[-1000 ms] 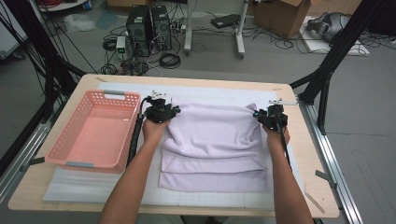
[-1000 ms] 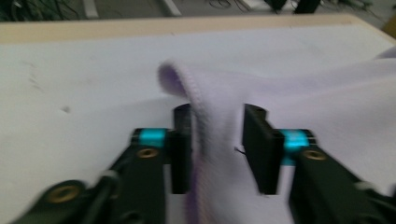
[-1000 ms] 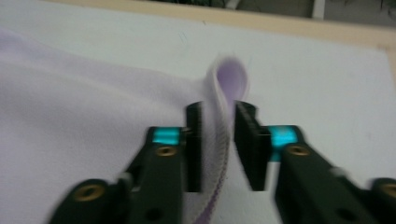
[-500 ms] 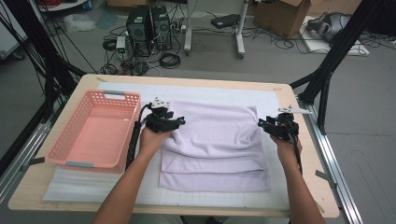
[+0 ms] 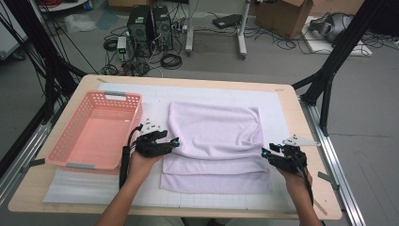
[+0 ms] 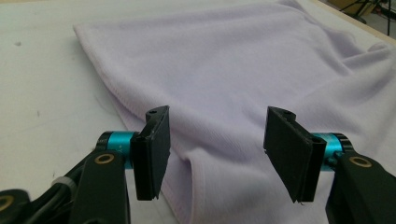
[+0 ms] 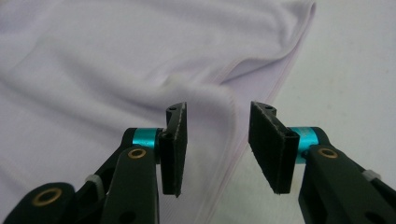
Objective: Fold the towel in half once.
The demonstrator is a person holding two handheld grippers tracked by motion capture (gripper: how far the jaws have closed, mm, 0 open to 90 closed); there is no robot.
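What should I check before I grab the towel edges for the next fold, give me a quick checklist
1. Left tongs open: ok, jaws stand apart.
2. Right tongs open: ok, jaws stand apart.
3. Towel edge between the left jaws: ok, its hem lies in the gap.
4. Towel edge between the right jaws: ok, a raised fold sits in the gap.
5. Towel lying flat: not ok, wrinkles run near its right edge.
6. Basket free of the towel: ok, it stands apart at the left.
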